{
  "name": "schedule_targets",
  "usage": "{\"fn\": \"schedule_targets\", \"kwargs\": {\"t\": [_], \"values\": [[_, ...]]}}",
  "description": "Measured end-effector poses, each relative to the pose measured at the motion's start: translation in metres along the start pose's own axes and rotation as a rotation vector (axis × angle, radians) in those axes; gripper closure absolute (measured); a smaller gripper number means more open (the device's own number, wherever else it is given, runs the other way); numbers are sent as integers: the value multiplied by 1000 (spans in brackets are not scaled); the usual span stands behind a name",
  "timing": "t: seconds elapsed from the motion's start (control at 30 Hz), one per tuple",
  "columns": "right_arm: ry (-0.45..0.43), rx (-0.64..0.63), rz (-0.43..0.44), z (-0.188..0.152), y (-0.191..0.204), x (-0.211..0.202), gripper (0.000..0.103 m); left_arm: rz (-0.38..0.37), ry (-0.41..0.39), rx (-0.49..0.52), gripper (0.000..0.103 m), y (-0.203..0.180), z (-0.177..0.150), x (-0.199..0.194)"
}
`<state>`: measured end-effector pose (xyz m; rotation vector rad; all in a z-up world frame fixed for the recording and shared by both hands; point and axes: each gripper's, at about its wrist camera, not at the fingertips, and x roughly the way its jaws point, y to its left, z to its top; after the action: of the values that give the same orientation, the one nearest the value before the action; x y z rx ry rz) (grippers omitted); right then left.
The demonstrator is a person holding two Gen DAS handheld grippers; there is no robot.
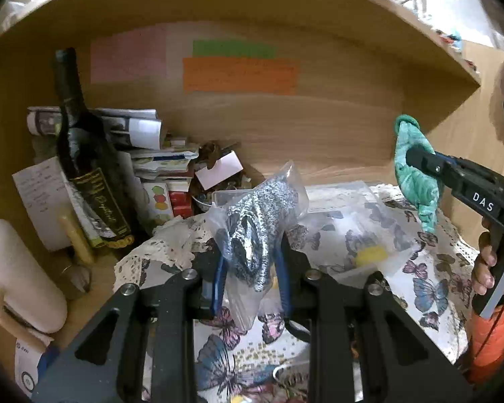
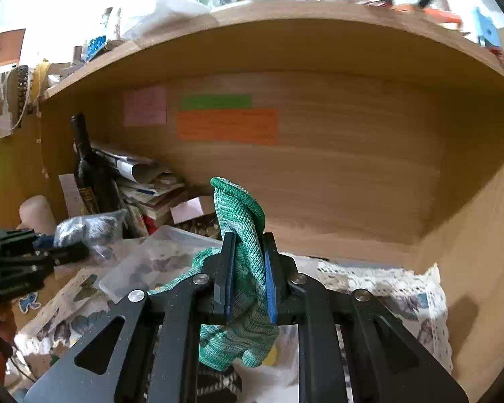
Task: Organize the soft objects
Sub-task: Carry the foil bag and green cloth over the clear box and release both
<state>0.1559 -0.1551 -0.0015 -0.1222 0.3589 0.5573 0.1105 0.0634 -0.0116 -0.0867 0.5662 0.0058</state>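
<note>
My left gripper (image 1: pixel 250 262) is shut on a clear plastic bag holding a grey-and-black knitted item (image 1: pixel 252 231), lifted above the butterfly-print cloth (image 1: pixel 430 268). It also shows at the left of the right wrist view (image 2: pixel 90 228). My right gripper (image 2: pixel 248 282) is shut on a green knitted glove (image 2: pixel 242 235), held up in front of the wooden back panel. In the left wrist view the glove (image 1: pixel 416 174) hangs from the right gripper (image 1: pixel 416 158) at the right.
A dark wine bottle (image 1: pixel 84 154), stacked papers (image 1: pixel 131 127), a cream jug (image 1: pixel 20 275) and small clutter (image 1: pixel 218 174) fill the left of the shelf. Clear bags (image 1: pixel 359 235) lie on the cloth. Coloured notes (image 1: pixel 240 74) stick to the back panel. A shelf board (image 2: pixel 285 33) hangs overhead.
</note>
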Motion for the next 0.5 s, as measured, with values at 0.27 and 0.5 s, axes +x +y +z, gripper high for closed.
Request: {"fn": "schedule_targets", "kwargs": {"t": [0.27,0.5], "values": [[92,-40,33,-3,10,55,89,-11,149,-4,77,4,-13,57],[274,-72,41,-29,12,115,89,-8,184,26,77,-3,-19,79]]}}
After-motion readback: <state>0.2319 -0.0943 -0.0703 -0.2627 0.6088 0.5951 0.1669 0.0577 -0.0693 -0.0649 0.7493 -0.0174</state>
